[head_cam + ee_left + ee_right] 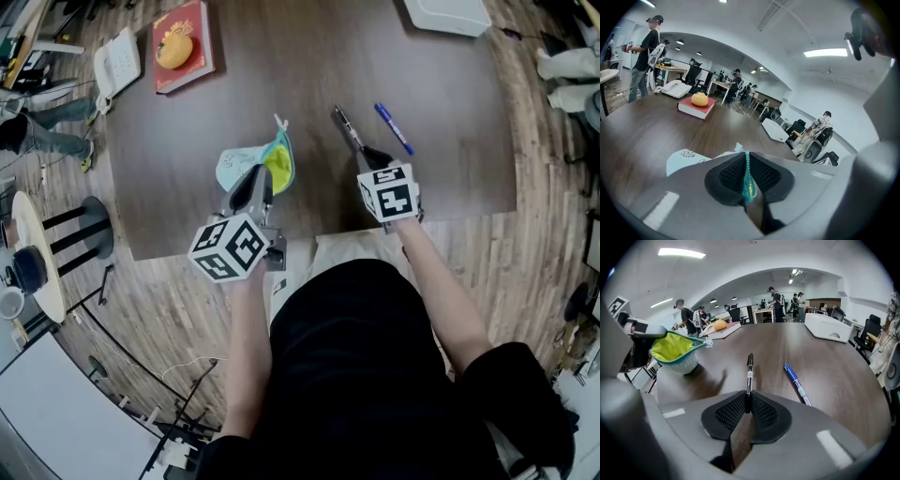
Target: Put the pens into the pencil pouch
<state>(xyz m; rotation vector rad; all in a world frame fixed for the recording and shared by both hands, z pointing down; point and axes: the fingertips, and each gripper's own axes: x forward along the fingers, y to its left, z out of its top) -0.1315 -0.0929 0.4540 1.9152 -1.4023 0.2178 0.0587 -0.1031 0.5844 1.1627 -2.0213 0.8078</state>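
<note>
My left gripper is shut on the teal zipper edge of the pencil pouch, holding its mouth open so the yellow lining shows. A black pen lies on the dark table, and my right gripper is shut on its near end. The blue pen lies free on the table just right of the black one.
A red book with an orange on it and a white phone sit at the table's far left. A white box stands at the far right. People stand beyond the table.
</note>
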